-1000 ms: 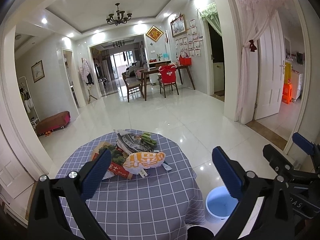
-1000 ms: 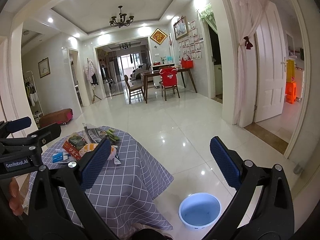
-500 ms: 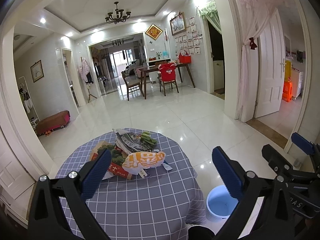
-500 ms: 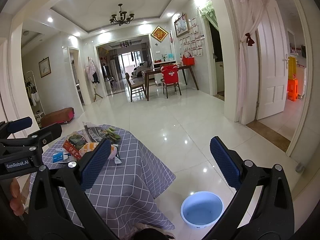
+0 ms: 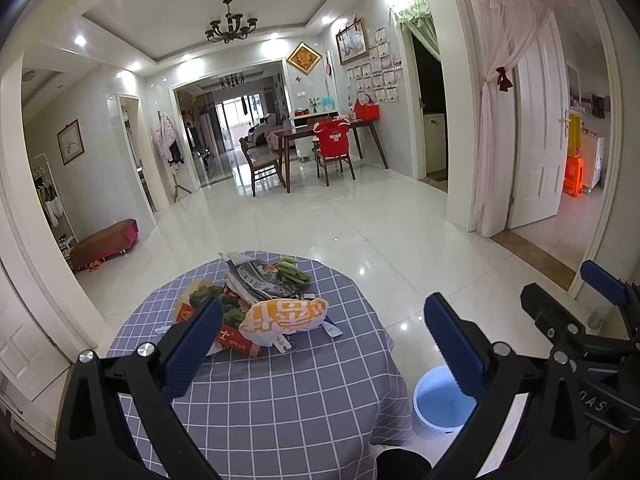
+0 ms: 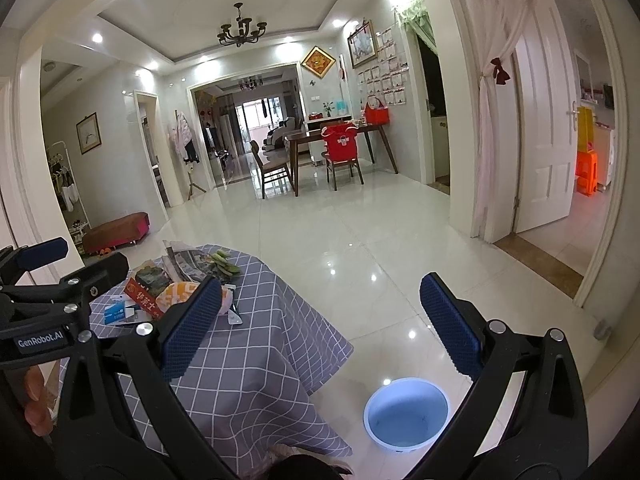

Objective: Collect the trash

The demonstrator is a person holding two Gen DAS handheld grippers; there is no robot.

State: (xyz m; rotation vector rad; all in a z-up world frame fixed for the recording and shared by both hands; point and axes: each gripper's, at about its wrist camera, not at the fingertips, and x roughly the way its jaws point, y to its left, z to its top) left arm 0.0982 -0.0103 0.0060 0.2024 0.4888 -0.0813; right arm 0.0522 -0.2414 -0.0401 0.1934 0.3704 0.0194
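Observation:
A pile of trash lies on the round table with the grey checked cloth (image 5: pixel 280 392): an orange-and-white bag (image 5: pixel 284 316), a red-and-green carton (image 5: pixel 208 312), newspaper (image 5: pixel 256 276), green vegetable scraps (image 5: pixel 294 270). The pile also shows in the right wrist view (image 6: pixel 176 288), with a small blue-and-white packet (image 6: pixel 116 312). A light blue bin (image 6: pixel 406 412) stands on the floor right of the table, also in the left wrist view (image 5: pixel 438 404). My left gripper (image 5: pixel 324 348) is open and empty above the table's near side. My right gripper (image 6: pixel 318 324) is open and empty, above the floor near the bin.
White glossy tiles (image 5: pixel 320 224) stretch to a dining table with chairs (image 5: pixel 320 148) far back. A low red-brown bench (image 5: pixel 106 242) stands at the left wall. An open white door (image 6: pixel 540 132) and curtain are on the right.
Both grippers have shifted slightly; the views have drifted a little. Both stay open and empty. The trash has not moved.

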